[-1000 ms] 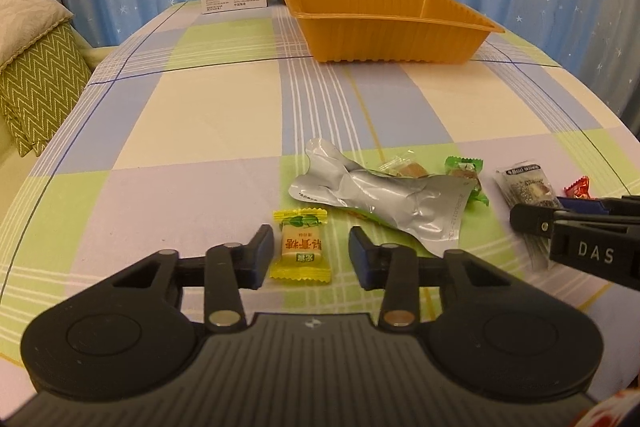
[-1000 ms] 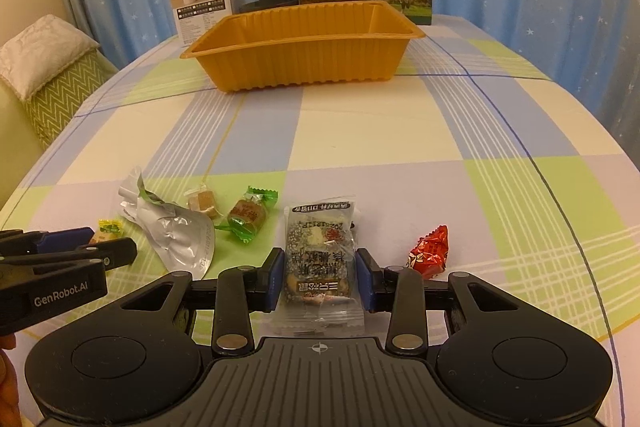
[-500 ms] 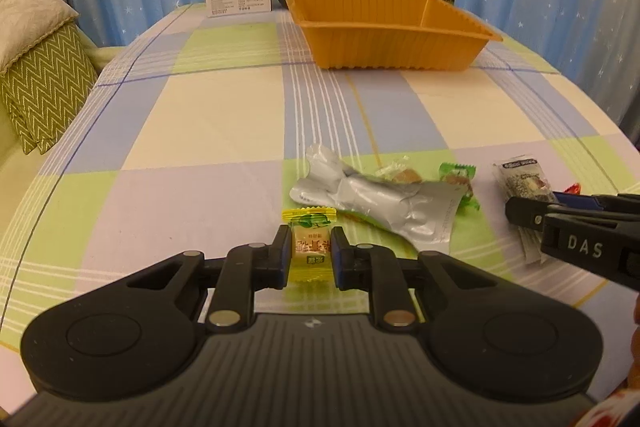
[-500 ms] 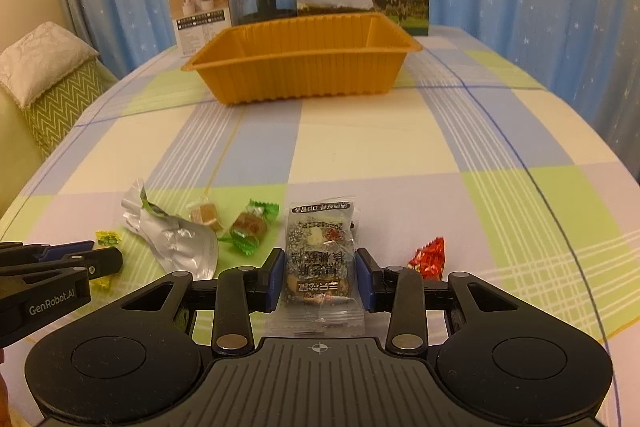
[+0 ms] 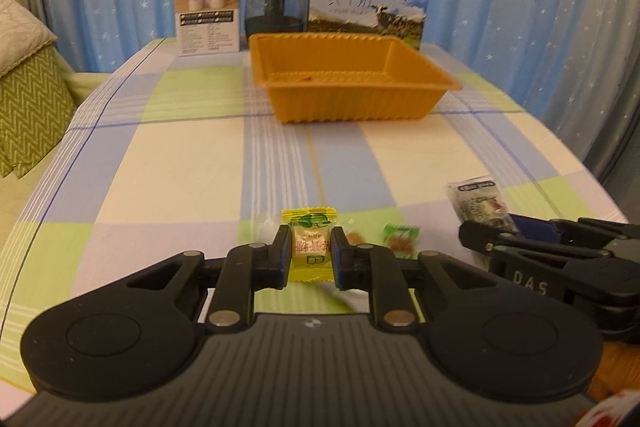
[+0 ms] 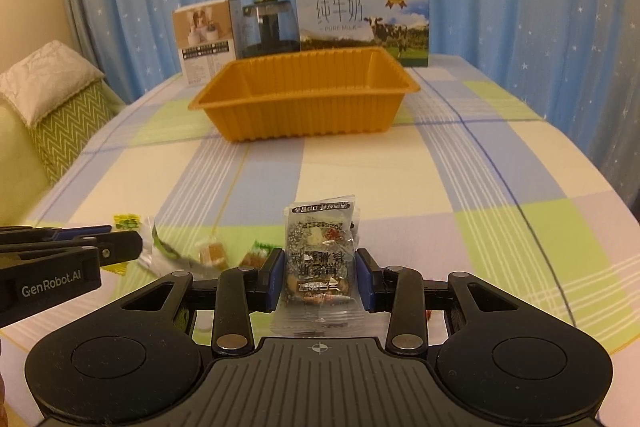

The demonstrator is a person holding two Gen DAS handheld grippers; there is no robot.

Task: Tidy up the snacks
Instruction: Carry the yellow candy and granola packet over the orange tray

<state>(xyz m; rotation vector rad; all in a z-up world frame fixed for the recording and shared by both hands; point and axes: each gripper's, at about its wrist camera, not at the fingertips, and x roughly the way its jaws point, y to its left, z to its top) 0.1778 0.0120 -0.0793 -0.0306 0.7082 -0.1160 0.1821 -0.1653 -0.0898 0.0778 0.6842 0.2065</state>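
The left gripper (image 5: 309,254) pinches a crinkly yellow candy packet (image 5: 310,247); the right gripper (image 6: 320,277) clamps a clear speckled snack pouch (image 6: 320,259). The ribbed orange plastic tray (image 6: 304,107) sits at twelve o'clock on the checked counter (image 6: 440,167).

Grippers: two, left gripper (image 5: 309,254) and right gripper (image 6: 320,277).
Orange tray (image 6: 304,107): one, toward the tabletop's far edge.
Boxes at the far edge: two, milk carton (image 6: 362,17) and small white box (image 6: 204,39).
Glass pot (image 6: 270,25): one, between the boxes.
Wrapped snacks: five — yellow candy (image 5: 310,247), speckled packet (image 6: 320,259), silver pouch (image 6: 154,253), brown candy (image 6: 212,251), green-wrapped candy (image 6: 256,255).
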